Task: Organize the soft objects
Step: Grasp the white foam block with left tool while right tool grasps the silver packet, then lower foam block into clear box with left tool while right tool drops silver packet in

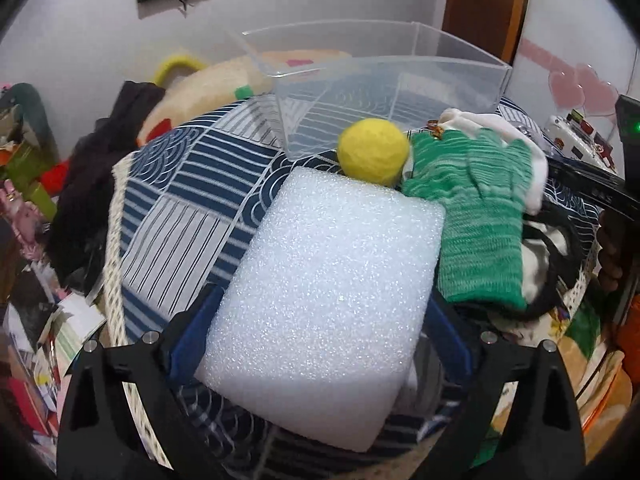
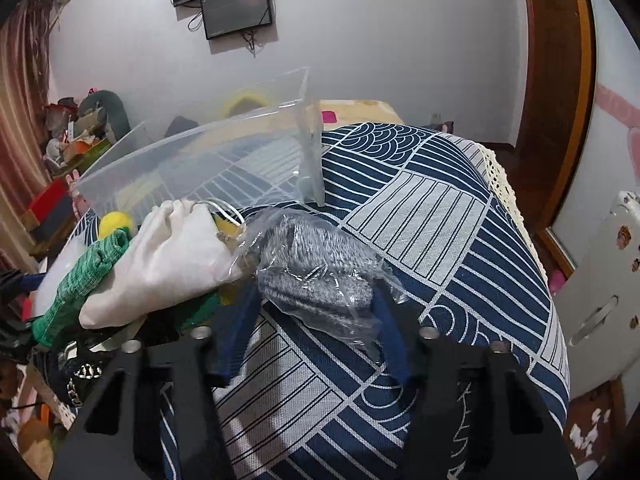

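A white foam block (image 1: 328, 272) lies on the blue patterned tablecloth (image 1: 180, 200) between the fingers of my left gripper (image 1: 326, 296), which stands wide open around it; whether the pads touch it is unclear. Behind the foam sit a yellow felt ball (image 1: 372, 150) and a green knitted glove (image 1: 476, 216) over a white cloth pouch (image 1: 534, 164). My right gripper (image 2: 316, 292) is shut on a grey knitted item in a clear plastic bag (image 2: 316, 264). The pouch (image 2: 168, 256), glove (image 2: 80, 276) and ball (image 2: 116, 222) lie to its left.
An empty clear plastic box (image 1: 380, 80) stands at the back of the table, seen also as the clear box (image 2: 200, 168) in the right wrist view. Clutter and dark clothing (image 1: 92, 168) lie off the table's left edge. A white appliance (image 2: 600, 280) stands at the right.
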Motion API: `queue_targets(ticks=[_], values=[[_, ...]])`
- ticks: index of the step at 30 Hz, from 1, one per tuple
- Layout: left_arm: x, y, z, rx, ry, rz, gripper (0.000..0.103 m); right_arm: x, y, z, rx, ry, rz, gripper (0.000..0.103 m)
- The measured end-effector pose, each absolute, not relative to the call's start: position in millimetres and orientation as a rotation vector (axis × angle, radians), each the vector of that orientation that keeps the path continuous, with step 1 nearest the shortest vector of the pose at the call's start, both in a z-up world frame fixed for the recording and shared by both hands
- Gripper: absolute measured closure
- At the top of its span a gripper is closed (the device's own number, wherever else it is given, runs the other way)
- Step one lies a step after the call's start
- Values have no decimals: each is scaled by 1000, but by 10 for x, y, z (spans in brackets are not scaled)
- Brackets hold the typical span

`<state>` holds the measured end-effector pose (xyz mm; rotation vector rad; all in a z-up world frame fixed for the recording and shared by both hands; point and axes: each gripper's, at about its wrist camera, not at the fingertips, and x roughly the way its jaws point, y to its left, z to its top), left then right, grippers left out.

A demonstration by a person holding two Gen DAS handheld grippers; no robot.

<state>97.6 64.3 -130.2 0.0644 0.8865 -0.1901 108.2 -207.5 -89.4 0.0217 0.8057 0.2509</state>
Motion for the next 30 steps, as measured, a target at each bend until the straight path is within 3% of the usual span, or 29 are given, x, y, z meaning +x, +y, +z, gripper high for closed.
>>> queue_targets(ticks=[6,10,30], values=[[719,665,-1227,36,843,-96,8,1035,-2097,-858,17,780,252,81],[615,682,-1066,37,789,-45,8,990,-2099,-755,3,733,228,85],[884,501,-227,-57,516,-64,8,1065,-1999,-86,3,503,276,87]])
